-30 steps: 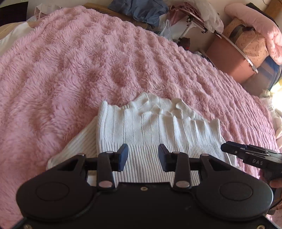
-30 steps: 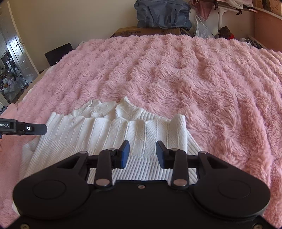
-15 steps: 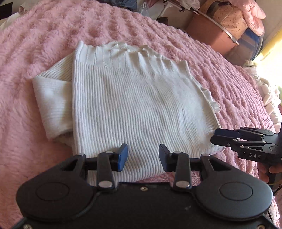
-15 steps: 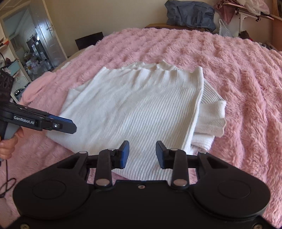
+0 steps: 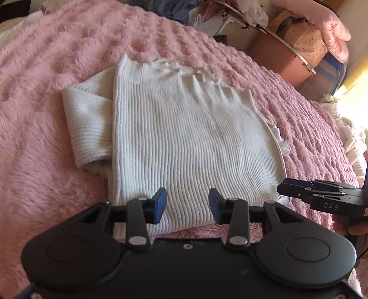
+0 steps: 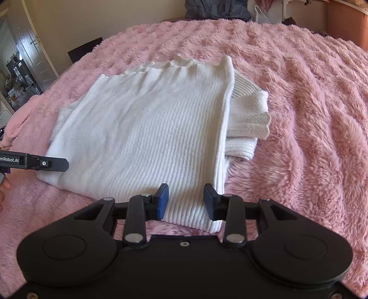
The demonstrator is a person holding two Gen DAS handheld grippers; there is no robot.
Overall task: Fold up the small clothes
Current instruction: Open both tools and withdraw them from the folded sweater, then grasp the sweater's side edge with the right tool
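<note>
A white ribbed knit sweater (image 5: pixel 188 138) lies folded flat on the pink fluffy blanket (image 5: pixel 46 69); it also shows in the right wrist view (image 6: pixel 147 128). A folded sleeve (image 5: pixel 87 124) sticks out on its left side, and another (image 6: pixel 248 115) on its right side. My left gripper (image 5: pixel 186 204) is open and empty, just above the sweater's near edge. My right gripper (image 6: pixel 185 201) is open and empty over the near right corner. Each gripper shows in the other's view: the right one (image 5: pixel 322 195), the left one (image 6: pixel 34 162).
The blanket (image 6: pixel 299 92) covers a bed. Past its far edge stand a brown box (image 5: pixel 280 57) with bags on it, a pile of clothes (image 6: pixel 218 9) and a rack. A doorway (image 6: pixel 20 64) lies to the left.
Both grippers have pulled back and risen from the sweater, so much more of it shows now. In the last half second they barely moved. Both stayed open.
</note>
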